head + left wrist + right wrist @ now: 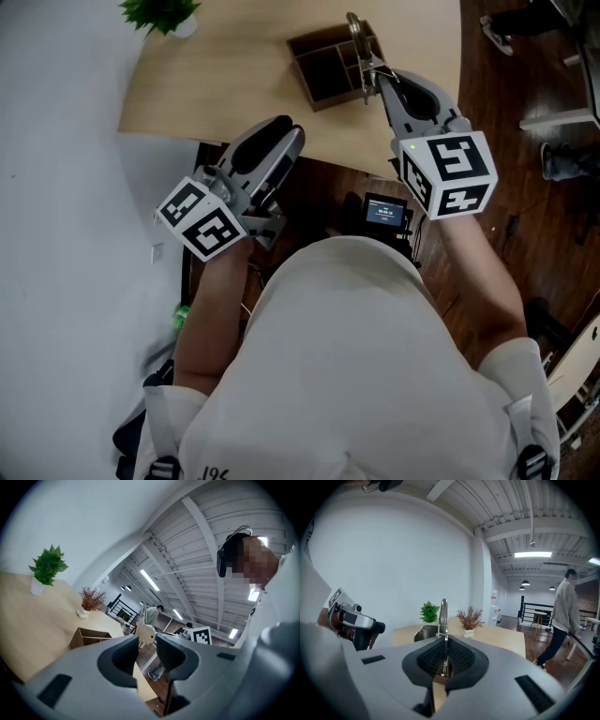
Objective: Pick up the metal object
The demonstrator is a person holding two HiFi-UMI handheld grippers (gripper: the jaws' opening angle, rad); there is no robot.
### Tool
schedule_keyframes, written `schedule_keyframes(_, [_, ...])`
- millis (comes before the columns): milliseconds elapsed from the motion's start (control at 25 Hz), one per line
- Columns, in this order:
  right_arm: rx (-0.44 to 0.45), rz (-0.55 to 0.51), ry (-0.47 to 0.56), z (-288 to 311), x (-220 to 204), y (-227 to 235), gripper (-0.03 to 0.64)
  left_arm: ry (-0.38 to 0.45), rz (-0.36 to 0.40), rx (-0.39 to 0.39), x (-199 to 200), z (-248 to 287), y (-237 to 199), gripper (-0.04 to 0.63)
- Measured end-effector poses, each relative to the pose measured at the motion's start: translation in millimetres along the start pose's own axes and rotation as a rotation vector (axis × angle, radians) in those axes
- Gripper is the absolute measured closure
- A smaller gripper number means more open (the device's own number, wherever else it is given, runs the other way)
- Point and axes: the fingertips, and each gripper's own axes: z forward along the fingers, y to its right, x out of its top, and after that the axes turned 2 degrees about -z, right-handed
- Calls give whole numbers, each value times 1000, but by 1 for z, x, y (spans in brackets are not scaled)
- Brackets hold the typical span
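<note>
Metal utensil (pixel 357 42), upright at the wooden organiser's (pixel 323 70) 3 o'clock edge, is pinched between the right gripper (pixel 375 82) jaws, so lift straight, slowly, without twisting; left gripper (pixel 279 141), at its 8 o'clock, gapes empty.

Soft, even indoor light; strip lamps (pixel 533 554) glow at upper right. Both gripper views bulge, with black corners. The metal object (pixel 444 613) carries a pale sheen. Head view sharp, shadows faint.
</note>
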Motion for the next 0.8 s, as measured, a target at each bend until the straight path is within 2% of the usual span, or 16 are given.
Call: schedule_keyframes(800, [-29,51,-54,-28,-31,3,610,-3,-20,-8,-6,-18,10,499])
